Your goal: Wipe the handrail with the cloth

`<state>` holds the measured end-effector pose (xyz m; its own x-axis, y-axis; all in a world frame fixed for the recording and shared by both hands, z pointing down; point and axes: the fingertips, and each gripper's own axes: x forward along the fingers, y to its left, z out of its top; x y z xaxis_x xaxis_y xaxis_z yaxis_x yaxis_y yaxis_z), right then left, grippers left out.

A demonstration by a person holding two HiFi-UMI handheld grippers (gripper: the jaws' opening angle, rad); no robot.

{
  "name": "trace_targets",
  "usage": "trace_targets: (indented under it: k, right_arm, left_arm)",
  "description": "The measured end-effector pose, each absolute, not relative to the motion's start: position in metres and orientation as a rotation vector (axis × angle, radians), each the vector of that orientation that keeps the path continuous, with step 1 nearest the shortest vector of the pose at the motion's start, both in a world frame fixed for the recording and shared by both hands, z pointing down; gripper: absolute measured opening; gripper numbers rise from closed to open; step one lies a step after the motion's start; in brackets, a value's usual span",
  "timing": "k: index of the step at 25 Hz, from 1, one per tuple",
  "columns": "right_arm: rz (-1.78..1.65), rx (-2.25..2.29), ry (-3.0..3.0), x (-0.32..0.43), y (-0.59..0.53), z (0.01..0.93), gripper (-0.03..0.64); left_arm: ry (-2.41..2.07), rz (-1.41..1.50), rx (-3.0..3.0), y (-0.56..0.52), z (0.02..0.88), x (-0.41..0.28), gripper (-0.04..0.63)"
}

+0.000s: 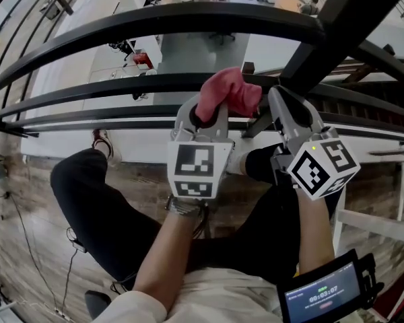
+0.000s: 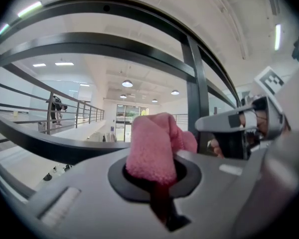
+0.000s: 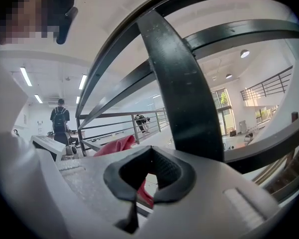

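In the head view the black handrail [image 1: 188,20] curves across the top, with lower rails [image 1: 121,84] under it. A pink cloth [image 1: 230,89] is bunched in my left gripper [image 1: 206,110], which is shut on it just in front of a lower rail. The left gripper view shows the cloth [image 2: 154,146] sticking up out of the jaws, rails [image 2: 114,44] behind it. My right gripper [image 1: 291,105] sits close to the right, beside the upright post [image 1: 323,36]. Its jaws are shut with nothing held [image 3: 148,177]; the cloth [image 3: 117,146] shows to its left.
The slanted black post [image 3: 179,83] stands right ahead of the right gripper. Below the rails is an open drop to a lower floor [image 1: 202,49]. The person's legs [image 1: 94,207] and a wrist screen [image 1: 323,291] fill the near side. People [image 3: 60,118] stand on a distant walkway.
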<state>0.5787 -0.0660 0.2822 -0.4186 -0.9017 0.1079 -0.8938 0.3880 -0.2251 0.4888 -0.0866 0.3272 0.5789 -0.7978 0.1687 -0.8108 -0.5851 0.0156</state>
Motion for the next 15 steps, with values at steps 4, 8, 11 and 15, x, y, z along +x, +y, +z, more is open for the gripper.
trace_targets:
  k: [4,8,11,15]
  right_arm:
    - [-0.38,-1.654,2.634,0.566,-0.066,0.28,0.003]
    - [-0.389,-1.698,2.634,0.571,-0.068,0.283,0.002]
    - [-0.412,-1.705,2.6,0.577,-0.069,0.28,0.002]
    - [-0.405,-1.675,2.619,0.568,-0.07,0.277,0.003]
  left_arm:
    - [-1.502,0.17,2.703,-0.093,0.306,0.457,0.028]
    - [-1.6,0.174,2.693,-0.106,0.29,0.43,0.028]
    - [-1.654,0.19,2.684,-0.116,0.282,0.418,0.028]
    - [-1.698,0.287,2.636,-0.131,0.284,0.409,0.028]
